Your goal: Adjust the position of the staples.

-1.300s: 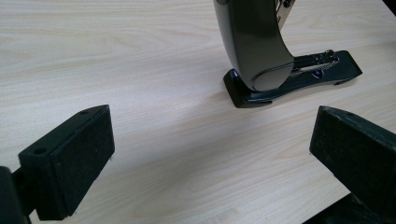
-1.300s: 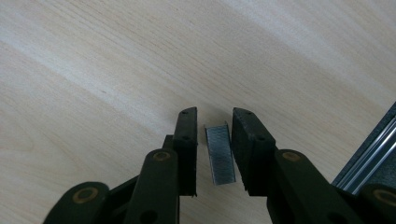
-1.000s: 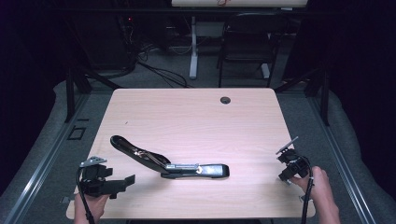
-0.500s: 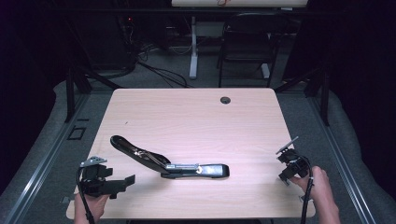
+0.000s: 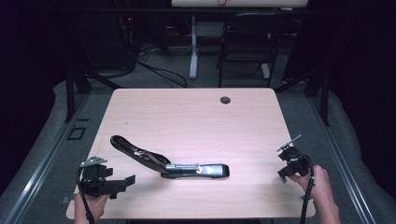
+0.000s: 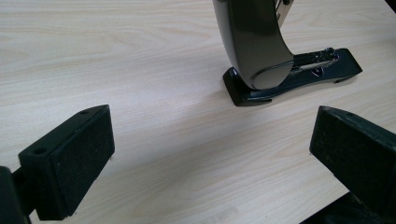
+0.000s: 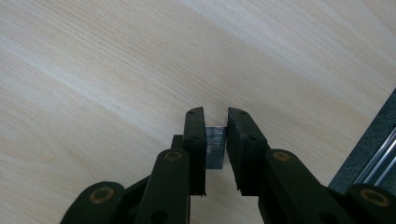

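Black stapler (image 5: 170, 161) on pale woodgrain table (image 5: 196, 116)

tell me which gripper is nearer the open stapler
Left. The left gripper sits just off the stapler handle end; the right gripper is farther, near the table's right edge.

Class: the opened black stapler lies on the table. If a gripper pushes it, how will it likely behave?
The stapler probably slides, not rolls: its flat base rests on the smooth table. Its raised, hinged arm may swing. Glossy surfaces look slippery.
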`<state>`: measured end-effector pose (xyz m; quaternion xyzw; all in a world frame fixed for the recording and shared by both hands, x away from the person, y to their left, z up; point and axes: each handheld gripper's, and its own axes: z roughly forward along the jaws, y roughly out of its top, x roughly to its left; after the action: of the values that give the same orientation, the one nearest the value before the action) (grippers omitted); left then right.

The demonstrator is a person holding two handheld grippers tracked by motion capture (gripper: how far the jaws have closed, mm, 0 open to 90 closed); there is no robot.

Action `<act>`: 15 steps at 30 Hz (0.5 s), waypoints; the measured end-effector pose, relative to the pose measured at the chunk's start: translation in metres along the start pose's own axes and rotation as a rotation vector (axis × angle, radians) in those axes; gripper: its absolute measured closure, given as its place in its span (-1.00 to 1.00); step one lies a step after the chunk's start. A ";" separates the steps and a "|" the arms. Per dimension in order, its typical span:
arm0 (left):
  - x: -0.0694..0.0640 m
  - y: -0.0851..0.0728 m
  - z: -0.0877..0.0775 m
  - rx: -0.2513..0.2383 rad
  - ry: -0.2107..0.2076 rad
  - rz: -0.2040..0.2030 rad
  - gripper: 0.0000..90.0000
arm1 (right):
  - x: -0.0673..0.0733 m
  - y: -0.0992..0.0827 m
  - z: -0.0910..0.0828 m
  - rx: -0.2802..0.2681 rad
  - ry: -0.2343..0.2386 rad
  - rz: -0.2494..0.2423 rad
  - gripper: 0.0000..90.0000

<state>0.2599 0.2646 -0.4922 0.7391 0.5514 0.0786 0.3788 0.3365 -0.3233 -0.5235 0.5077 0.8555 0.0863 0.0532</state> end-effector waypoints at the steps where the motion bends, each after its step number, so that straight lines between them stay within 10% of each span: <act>1: 0.000 0.000 0.000 0.005 -0.001 0.002 -1.00 | 0.000 0.000 0.000 -0.007 0.000 0.005 0.74; 15: 0.000 0.000 0.000 0.003 -0.002 0.000 -1.00 | 0.004 0.001 -0.011 -0.080 -0.013 -0.001 0.75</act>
<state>0.2597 0.2650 -0.4920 0.7397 0.5511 0.0771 0.3783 0.3336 -0.3203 -0.5125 0.5055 0.8512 0.1171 0.0789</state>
